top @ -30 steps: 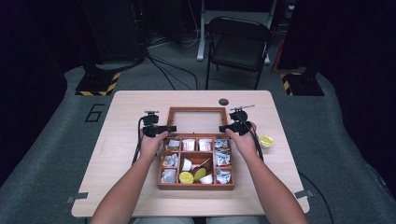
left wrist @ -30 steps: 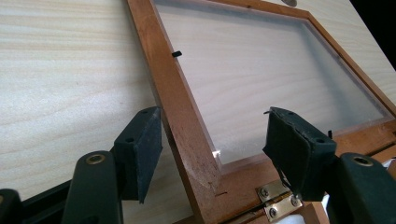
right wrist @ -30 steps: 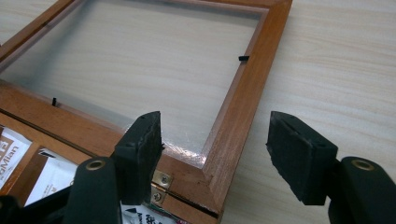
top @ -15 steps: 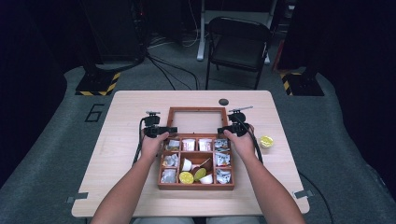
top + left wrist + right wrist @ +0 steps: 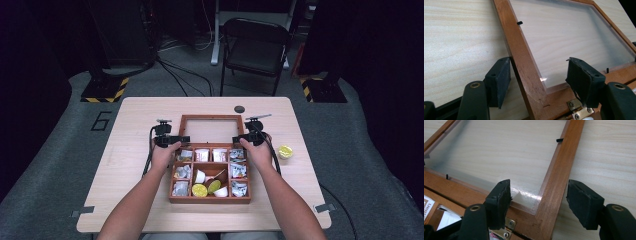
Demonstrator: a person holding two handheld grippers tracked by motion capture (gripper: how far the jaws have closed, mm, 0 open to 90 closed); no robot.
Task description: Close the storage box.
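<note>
**Both grippers set astride the lid frame of the open tea box**

Over the last second the two hands barely move in the high view; the right one draws in slightly toward the lid's corner, and both grippers hold their places at the hinge line. I read that as the approach being finished and the grasp about to begin, most likely to swing the lid shut.

The wooden box [image 5: 210,172] sits on the table [image 5: 130,125] near the middle, closer to the person's edge. Its lid [image 5: 212,129] lies folded back flat toward the far edge, a brown wooden frame around a clear pane through which the pale tabletop shows. The nine compartments hold white packets and small cups, with a yellow-lidded and a green-lidded pod in the near middle cell. A brass hinge [image 5: 576,110] joins lid and box.

The left gripper [image 5: 537,82] stands with jaws wide, one pad outside the lid's left rail and the other over the pane, neither pressing the wood. The right gripper [image 5: 539,202] mirrors it on the right rail, jaws equally wide, nothing clamped yet.

Apart from the box, a yellow pod [image 5: 285,151] rests near the table's right edge, and a small dark disc [image 5: 239,109] lies near the far edge.
</note>
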